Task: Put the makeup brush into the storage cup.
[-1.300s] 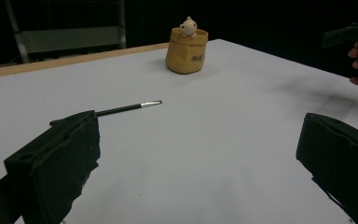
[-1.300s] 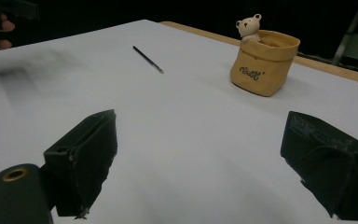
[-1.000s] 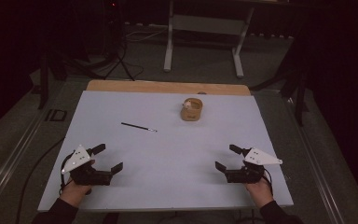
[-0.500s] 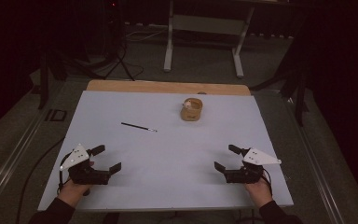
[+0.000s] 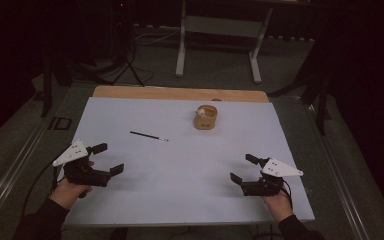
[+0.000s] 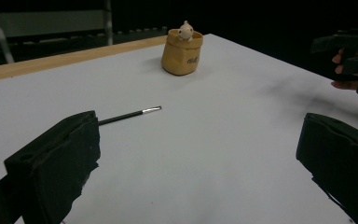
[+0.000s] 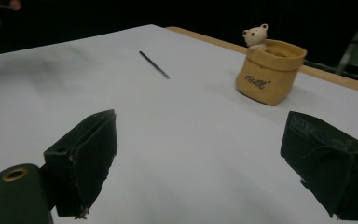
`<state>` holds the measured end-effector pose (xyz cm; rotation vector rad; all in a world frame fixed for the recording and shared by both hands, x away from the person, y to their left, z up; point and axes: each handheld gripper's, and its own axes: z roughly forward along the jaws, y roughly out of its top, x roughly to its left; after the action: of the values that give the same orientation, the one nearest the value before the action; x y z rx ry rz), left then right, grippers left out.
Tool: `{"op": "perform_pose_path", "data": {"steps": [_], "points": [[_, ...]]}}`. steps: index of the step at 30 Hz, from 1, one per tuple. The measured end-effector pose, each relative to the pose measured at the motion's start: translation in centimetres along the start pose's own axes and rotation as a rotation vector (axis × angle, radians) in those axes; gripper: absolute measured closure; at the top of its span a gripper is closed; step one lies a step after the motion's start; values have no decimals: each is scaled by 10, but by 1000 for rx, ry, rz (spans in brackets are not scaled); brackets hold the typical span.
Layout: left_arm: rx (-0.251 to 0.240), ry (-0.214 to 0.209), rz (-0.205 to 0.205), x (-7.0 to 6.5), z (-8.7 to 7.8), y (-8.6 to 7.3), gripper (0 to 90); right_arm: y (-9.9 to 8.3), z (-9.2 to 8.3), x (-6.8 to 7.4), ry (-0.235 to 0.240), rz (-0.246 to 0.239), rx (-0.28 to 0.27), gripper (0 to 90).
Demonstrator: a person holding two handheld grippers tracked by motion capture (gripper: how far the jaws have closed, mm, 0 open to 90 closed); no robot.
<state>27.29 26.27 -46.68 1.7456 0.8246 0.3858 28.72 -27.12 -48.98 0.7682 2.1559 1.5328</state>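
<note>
A tan pouch (image 5: 206,118) with a small toy bear in it stands at the back middle of the white table top (image 5: 190,165). Left of it lies a thin black pen (image 5: 149,135) with a silver tip. My left gripper (image 5: 109,158) hovers open near the front left, with nothing between its jaws. At the front right my right gripper (image 5: 242,169) is open and empty too. The left gripper view has the pen (image 6: 128,114) just past the left jaw and the pouch (image 6: 182,53) farther off. In the right gripper view the pouch (image 7: 268,72) and pen (image 7: 154,64) lie ahead.
A wooden strip (image 5: 180,93) borders the table's far edge. Behind it, a metal stand (image 5: 217,30) and cables sit on the dark floor. The other hand and its gripper (image 6: 354,51) show at the right of the left gripper view.
My left gripper has shifted slightly forward and to the left. The right gripper, the pen and the pouch have stayed put.
</note>
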Motion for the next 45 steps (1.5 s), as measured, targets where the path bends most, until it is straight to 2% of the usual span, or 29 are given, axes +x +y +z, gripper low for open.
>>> {"op": "perform_pose_path", "data": {"steps": [4, 7, 10, 15, 18, 20, 22, 23, 24, 27, 31, 34, 35, 38, 39, 42, 45], "points": [[30, -35, 5, 7, 4, 10, 0, 1, 1, 0, 22, -11, 9, 107], [49, -46, 15, 9, 8, 14, 0, 2, 0, 0, 26, -11, 4, 107], [112, -63, 49, 11, 16, 21, 0, 2, 0, 0, 28, -9, 1, 133], [172, -52, 76, 16, 24, 29, 0, 2, 0, 0, 28, -1, -7, 132], [195, -57, 89, 20, 28, 33, 0, 2, 0, 1, 27, -3, -2, 132], [217, -75, 94, 22, 30, 37, 0, 2, 0, 1, 28, -2, -1, 132], [217, -75, 94, 22, 30, 37, 0, 2, 0, 1, 28, -1, -2, 132], [262, -69, 132, 24, 34, 42, 0, 2, 0, 1, 28, 0, -3, 132], [278, -68, 139, 26, 36, 44, 0, 2, 0, 1, 28, 0, -3, 132], [298, -56, 153, 29, 40, 50, 0, 2, -1, 1, 28, -1, -7, 132], [321, -82, 203, 31, 47, 58, 0, 3, 0, 3, 29, -8, -5, 132], [338, -87, 215, 33, 50, 60, 0, 3, 0, 3, 29, -7, -3, 132], [392, -104, 257, 35, 59, 64, 0, 3, 0, 3, 29, -8, -3, 132], [447, -117, 306, 35, 70, 67, 0, 3, 0, 3, 24, -11, -7, 130], [447, -117, 306, 35, 70, 67, 0, 3, 0, 3, 24, -11, -7, 130], [501, -126, 352, 37, 82, 71, 0, 3, -1, 2, 25, -7, -9, 131], [525, -142, 366, 38, 88, 73, 0, 3, -1, 2, 23, -8, -9, 131]]}}
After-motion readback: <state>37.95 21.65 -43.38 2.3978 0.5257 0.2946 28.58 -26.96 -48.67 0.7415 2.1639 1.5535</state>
